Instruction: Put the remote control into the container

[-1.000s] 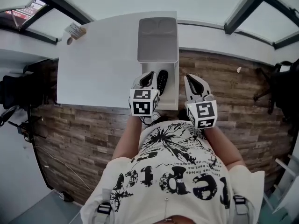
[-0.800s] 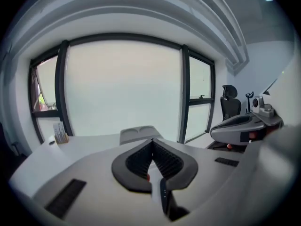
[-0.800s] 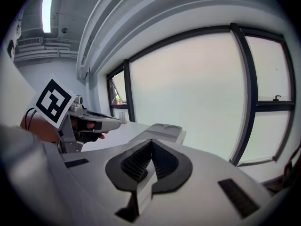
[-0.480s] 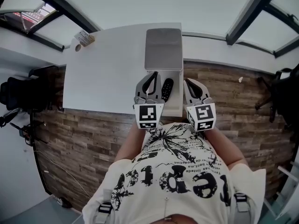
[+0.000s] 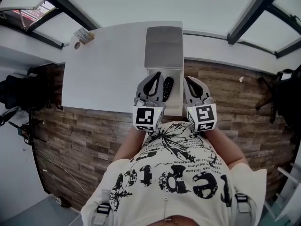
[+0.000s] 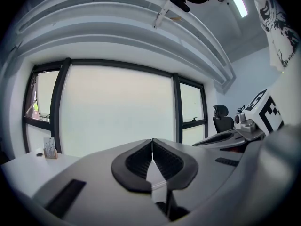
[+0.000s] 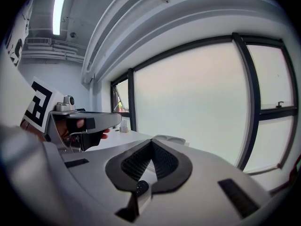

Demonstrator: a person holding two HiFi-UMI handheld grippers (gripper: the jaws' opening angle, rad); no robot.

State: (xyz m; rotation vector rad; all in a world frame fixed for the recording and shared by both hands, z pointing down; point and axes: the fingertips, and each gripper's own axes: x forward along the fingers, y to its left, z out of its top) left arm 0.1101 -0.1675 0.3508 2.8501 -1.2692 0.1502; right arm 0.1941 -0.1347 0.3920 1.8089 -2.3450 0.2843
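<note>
The remote (image 5: 167,88) is seen lying inside the white container (image 5: 178,98), lengthwise along it. The container is set at the near edge of the white bench (image 5: 108,69). Its grey lid (image 5: 163,48) is thrown back on the far side.

The left hand-held gripper (image 5: 155,75) is held over the left part of the container, just beside the remote. Whether the two touch cannot be told. In the left gripper view its jaws (image 6: 152,141) are pressed together tip to tip, and nothing is pinched between them.

The right hand-held gripper (image 5: 187,78) is held at the container's right edge, over the wooden floor (image 5: 235,107). In the right gripper view its jaws (image 7: 151,142) are likewise pressed together and nothing is gripped. A dark, buttoned part of the remote (image 7: 140,188) is seen through the gap below the pads. The remote is thus flanked by both hand-held grippers and held by neither.

A small card stand (image 5: 83,34) is seen at the bench's far left corner, well apart from the container. Large windows (image 6: 117,112) are seen beyond the bench in both gripper views.
</note>
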